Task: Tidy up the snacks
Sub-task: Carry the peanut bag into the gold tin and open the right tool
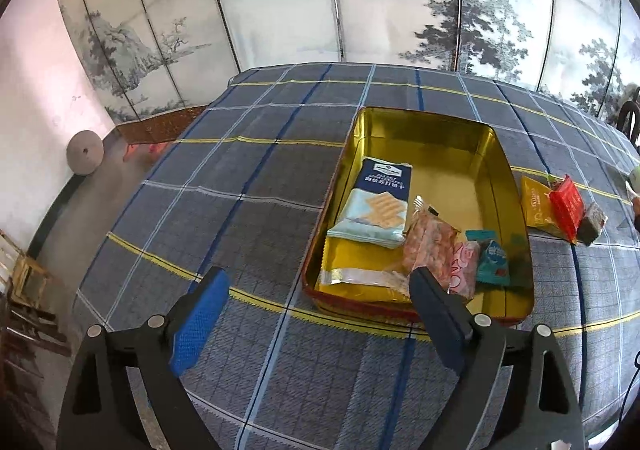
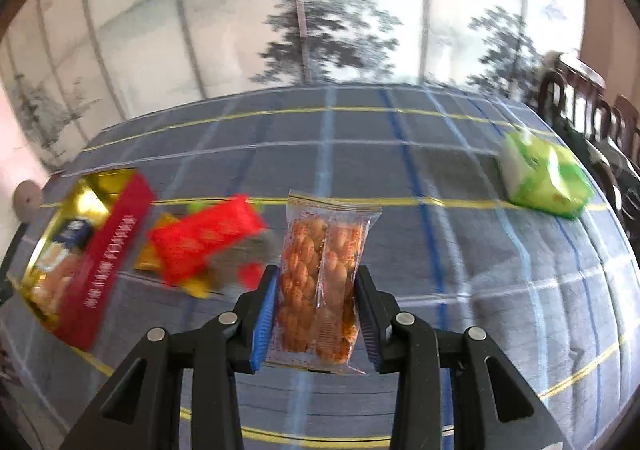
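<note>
Through my left wrist camera, my left gripper shows at the bottom of the frame with its fingers spread wide and nothing between them. Right of centre sits the gold tin on the checked tablecloth; inside it lie a blue cracker packet, a clear pink packet and a teal sweet. Just right of the tin lie a yellow packet and a red packet.

Through my right wrist camera, my right gripper, low in the centre, is clamped on a clear packet of twisted fried dough, held upright above the cloth. The tin appears blurred at far left, a green bag at upper right.
</note>
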